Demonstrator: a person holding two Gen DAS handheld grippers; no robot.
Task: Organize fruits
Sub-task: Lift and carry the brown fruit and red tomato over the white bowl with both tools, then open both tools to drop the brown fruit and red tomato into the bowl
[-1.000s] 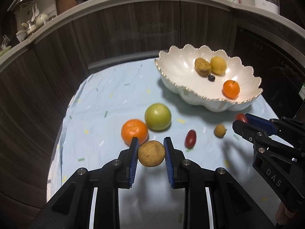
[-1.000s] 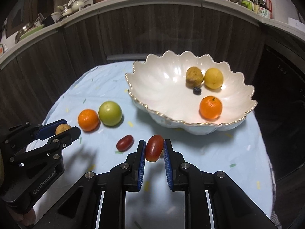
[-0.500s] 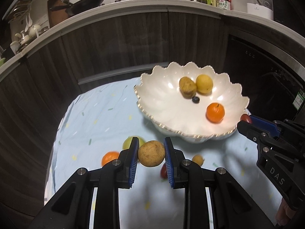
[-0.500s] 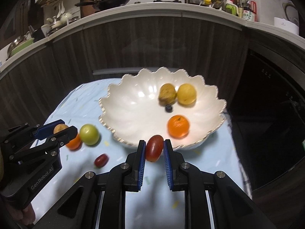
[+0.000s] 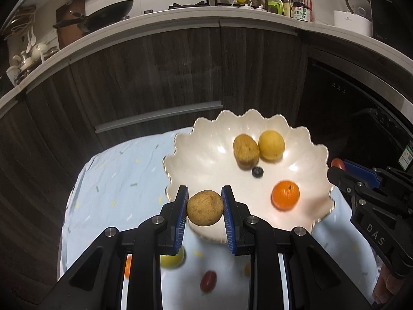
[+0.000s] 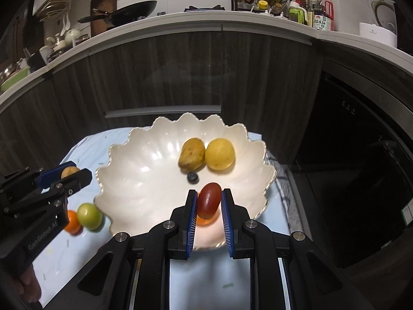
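Observation:
My left gripper is shut on a round brown fruit and hangs over the near left rim of the white scalloped bowl. My right gripper is shut on a dark red oval fruit above the bowl near its front. Inside the bowl lie a brown fruit, a yellow fruit, a small dark berry and an orange. On the cloth stay a green fruit, an orange and a red oval fruit.
The bowl stands on a light blue cloth over a small table, with dark wood cabinets close behind. A dark appliance front is at the right. A person's fingers hold the right gripper's handle.
Both grippers rose and moved forward with their fruits, from above the cloth to over the bowl. The loose fruits on the cloth dropped toward the bottom of each view.

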